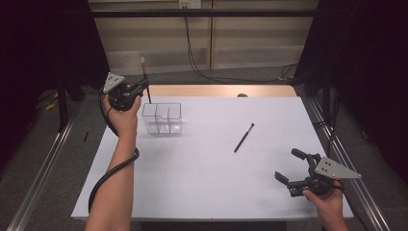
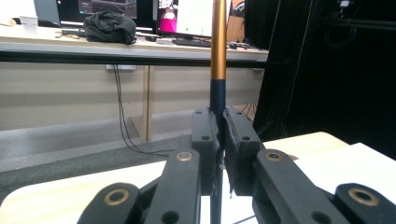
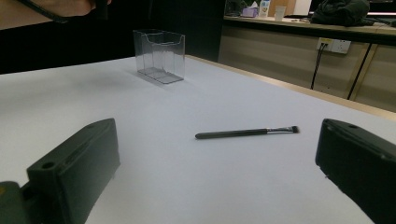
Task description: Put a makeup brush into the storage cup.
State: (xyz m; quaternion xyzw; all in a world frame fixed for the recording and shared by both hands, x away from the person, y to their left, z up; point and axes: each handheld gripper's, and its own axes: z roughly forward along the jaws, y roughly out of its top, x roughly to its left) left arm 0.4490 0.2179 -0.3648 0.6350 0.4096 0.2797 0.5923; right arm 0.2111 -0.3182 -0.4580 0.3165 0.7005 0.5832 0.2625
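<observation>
Brush (image 1: 146, 82) one, the long one with a gold band and dark handle, stands upright in the left gripper (image 1: 140, 88), whose jaws are clenched on its handle just below the band, as the left gripper view shows plainly (image 2: 217, 100). From the high view it hangs above the far left corner of the clear holder (image 1: 162, 118), its lower end near the rim, though I cannot tell whether the tip has gone inside a compartment or sits just behind the wall. The holder stands on the white table (image 1: 207, 187) at the far left, and its compartments look empty in the right gripper view (image 3: 160, 56). So I judge the job, loading brushes into the holder, as barely under way: one brush picked up and carried to the holder but not yet let go. The second brush (image 1: 244, 137), thin and black, lies flat near the middle of the table, well apart from the holder and untouched. The right gripper (image 1: 294, 168) hovers at the near right corner with its jaws spread wide and nothing between them, facing that brush (image 3: 246, 133) from some way off. Left to do: lower and release the first brush, then fetch and place the second
</observation>
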